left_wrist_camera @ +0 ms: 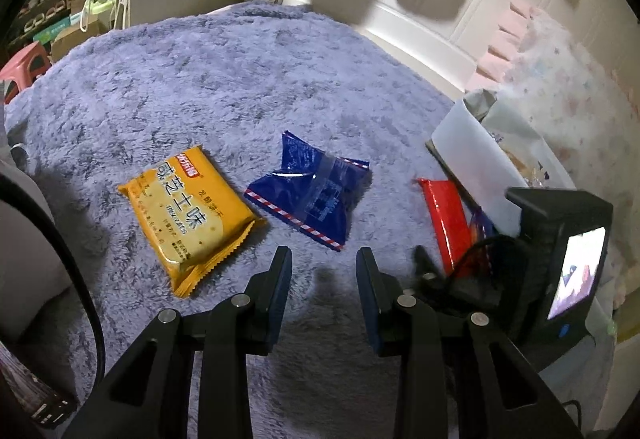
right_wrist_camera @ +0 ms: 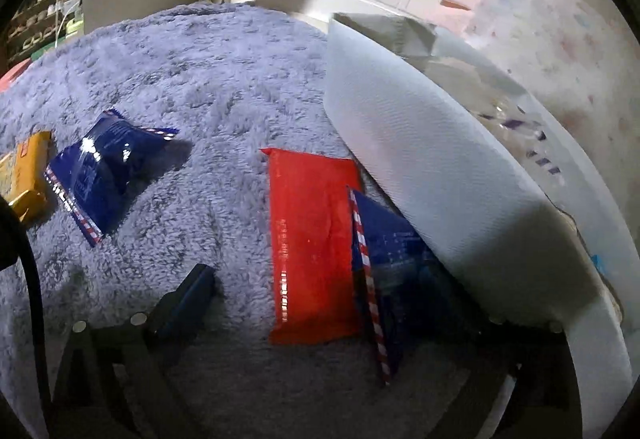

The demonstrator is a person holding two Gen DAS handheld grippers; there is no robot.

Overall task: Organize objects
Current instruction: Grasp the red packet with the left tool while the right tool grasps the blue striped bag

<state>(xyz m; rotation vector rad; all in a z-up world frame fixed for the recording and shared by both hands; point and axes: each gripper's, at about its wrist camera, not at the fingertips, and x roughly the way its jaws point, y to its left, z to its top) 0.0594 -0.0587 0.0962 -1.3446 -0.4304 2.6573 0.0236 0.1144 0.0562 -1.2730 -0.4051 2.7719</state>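
Lying just ahead of the left gripper (left_wrist_camera: 324, 259), the dark blue foil snack packet with red-and-white striped edges (left_wrist_camera: 310, 189) sits on the fluffy lavender-grey blanket (left_wrist_camera: 208, 79), its long axis running diagonally from upper left to lower right across the gripper's line of reach. The left gripper's 2 fingers stand parted with bare blanket between them, holding nothing, hovering low and pointing forward at the packet's near edge. The orange biscuit packet with printed crackers (left_wrist_camera: 188, 215) lies just beside the blue one, to its left.

The right gripper (right_wrist_camera: 320, 319) is aimed at the red foil packet (right_wrist_camera: 312, 247), which lies lengthwise along the gripper's axis, partly overlapped at its right by a second dark blue striped packet (right_wrist_camera: 384, 259) tucked under the white fabric storage bag (right_wrist_camera: 420, 167). Only 1 of its fingers (right_wrist_camera: 192, 291) shows, left of the red packet; the other is hidden, so its opening looks wide and empty but I cannot tell for sure.

By position, the left hand is nearer the loose blue packet, the right nearer the red one and the bag.
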